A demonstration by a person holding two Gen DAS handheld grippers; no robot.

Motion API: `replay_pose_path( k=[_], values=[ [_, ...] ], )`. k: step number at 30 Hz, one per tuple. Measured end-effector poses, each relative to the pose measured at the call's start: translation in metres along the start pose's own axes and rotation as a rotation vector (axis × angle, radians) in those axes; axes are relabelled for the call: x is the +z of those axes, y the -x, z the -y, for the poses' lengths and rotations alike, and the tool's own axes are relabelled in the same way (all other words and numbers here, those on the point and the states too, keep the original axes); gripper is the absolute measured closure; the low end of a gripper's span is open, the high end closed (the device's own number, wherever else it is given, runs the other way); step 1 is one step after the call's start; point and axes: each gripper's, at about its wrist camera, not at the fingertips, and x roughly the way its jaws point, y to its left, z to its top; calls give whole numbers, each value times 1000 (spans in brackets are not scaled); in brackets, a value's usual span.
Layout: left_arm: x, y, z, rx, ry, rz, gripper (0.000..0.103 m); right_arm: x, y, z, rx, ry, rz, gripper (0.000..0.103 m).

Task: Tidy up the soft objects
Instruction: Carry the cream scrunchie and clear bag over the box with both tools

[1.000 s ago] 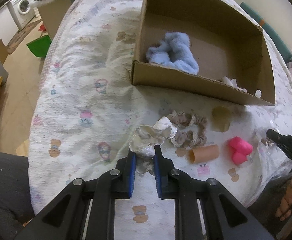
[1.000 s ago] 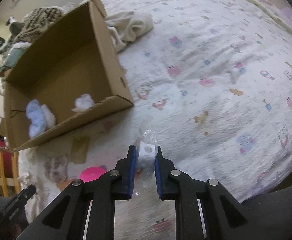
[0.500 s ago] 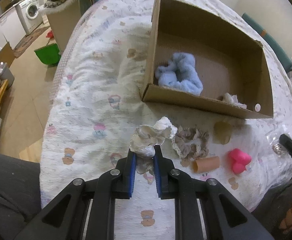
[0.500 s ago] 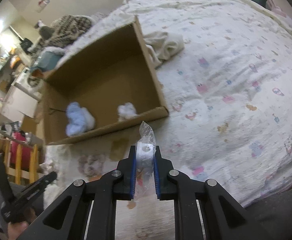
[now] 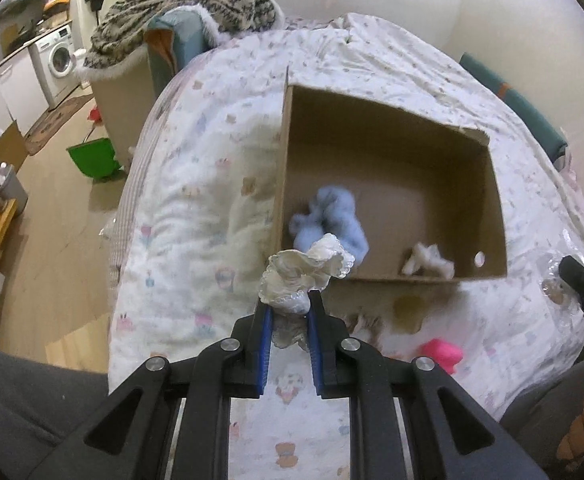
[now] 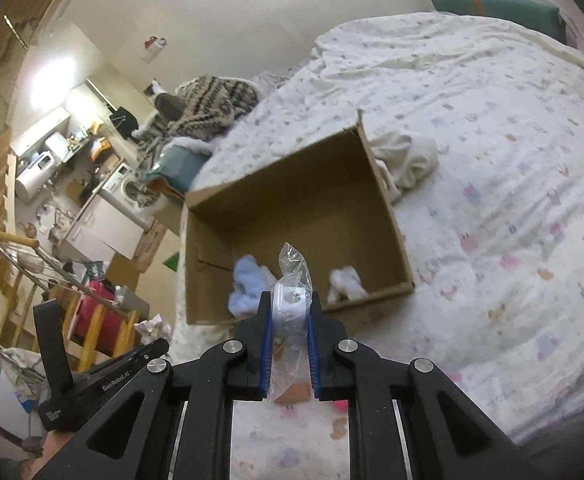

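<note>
In our left gripper (image 5: 290, 310) we hold a cream scrunchie (image 5: 306, 276), its satin folds bunched and edged with a small lace frill; the blue pads are clamped on its lower part, and the ruffled upper part spills out above the fingertips, in front of the near wall of the cardboard box (image 5: 492, 184). Our right gripper (image 6: 290, 312) is clamped on a clear plastic packet (image 6: 292, 280) with a white piece inside that shows a round hole (what the piece is we cannot tell); the packet's crinkled top pokes up above the pads and its tail hangs below them. The box stands open on the bed's patterned quilt (image 5: 196, 208), and inside it lie a fluffy pale blue scrunchie (image 5: 332, 220) towards the left and a small white fluffy tuft (image 5: 426, 260) near the front wall, the two apart from each other. On the quilt in front of the box a bright pink soft thing (image 5: 442, 354) lies to the right of the left gripper. From the right wrist view we read "GenRobot.AI" in white letters on the black body of the left gripper at the lower left; a smaller line of print beneath it is too small to read.
</note>
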Motion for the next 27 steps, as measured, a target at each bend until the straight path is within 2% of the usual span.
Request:
replay_pose_path(
  k=[15,27],
  values=[
    [65,-7,31,-10,-96,59,88,50,-24,-1,13,39,21,87],
    [87,-41,50,2,-139,66,88,65,-63,13,-25,25,-36,87]
  ],
)
